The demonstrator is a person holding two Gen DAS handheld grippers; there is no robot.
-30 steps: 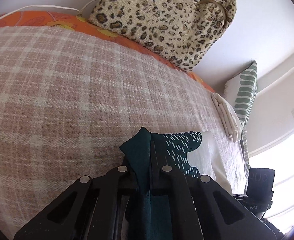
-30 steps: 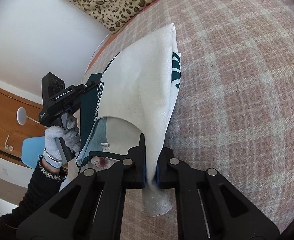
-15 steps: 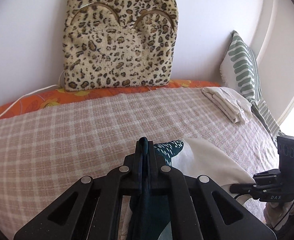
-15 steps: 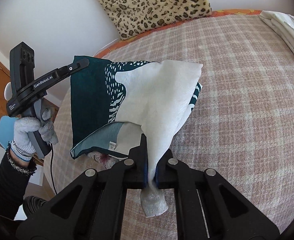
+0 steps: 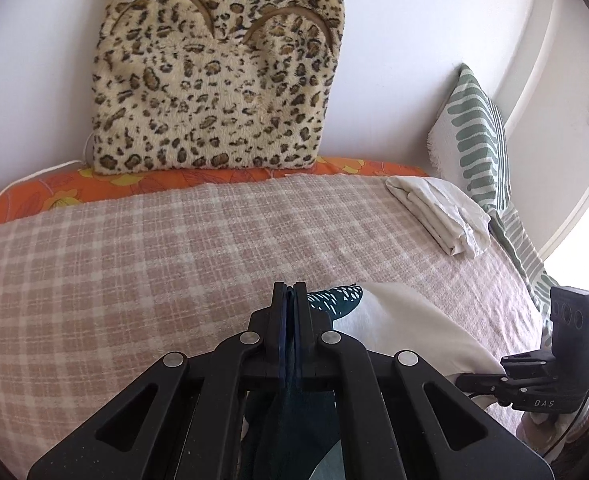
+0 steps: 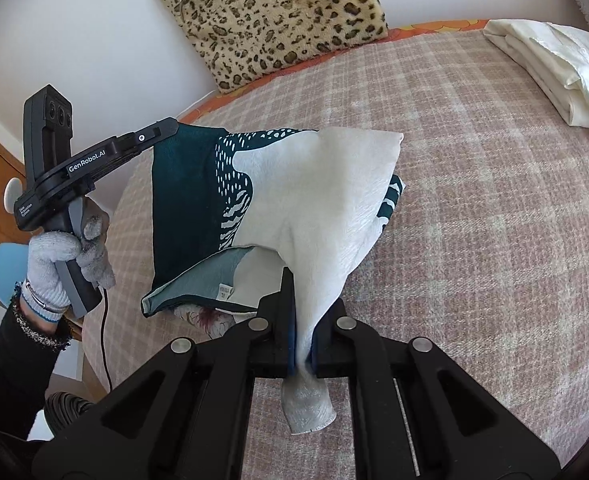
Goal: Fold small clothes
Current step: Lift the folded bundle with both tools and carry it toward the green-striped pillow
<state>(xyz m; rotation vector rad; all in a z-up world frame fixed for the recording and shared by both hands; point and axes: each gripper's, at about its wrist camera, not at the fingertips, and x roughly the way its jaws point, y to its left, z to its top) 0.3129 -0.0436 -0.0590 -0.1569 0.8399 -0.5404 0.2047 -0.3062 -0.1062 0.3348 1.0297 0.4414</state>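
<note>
1. You had the left gripper [image 6: 170,126] clamped tight on the dark teal edge of the small garment [image 6: 306,200], its jaws fully closed with the fabric pinched between them.
2. You had the right gripper [image 6: 300,344] closed on the white part of the same garment, a short tail of cloth hanging out below the jaws.
3. The garment hung in the air between your two grippers, above the near part of the checked bedspread [image 6: 474,240]; only its far corner looked close to the cover, and I could not tell whether it touched.
4. The relation that mattered: the held edge ran across from your left gripper to your right, and the rest of the cloth draped away from both toward the head of the bed, where the leopard cushion [image 5: 218,72] leaned on the wall.
5. Neither hand was clearly nearer the free cloth; both held one edge, so any fold, as I judged it, would need both moved together.
6. The cloth sagged between the grips and one layer had turned under near your right gripper, showing a label, so I judged it not yet flat enough to fold.
7. The folded white cloth [image 5: 442,216] lay at the far right corner of the bed, well apart from your work.
</note>
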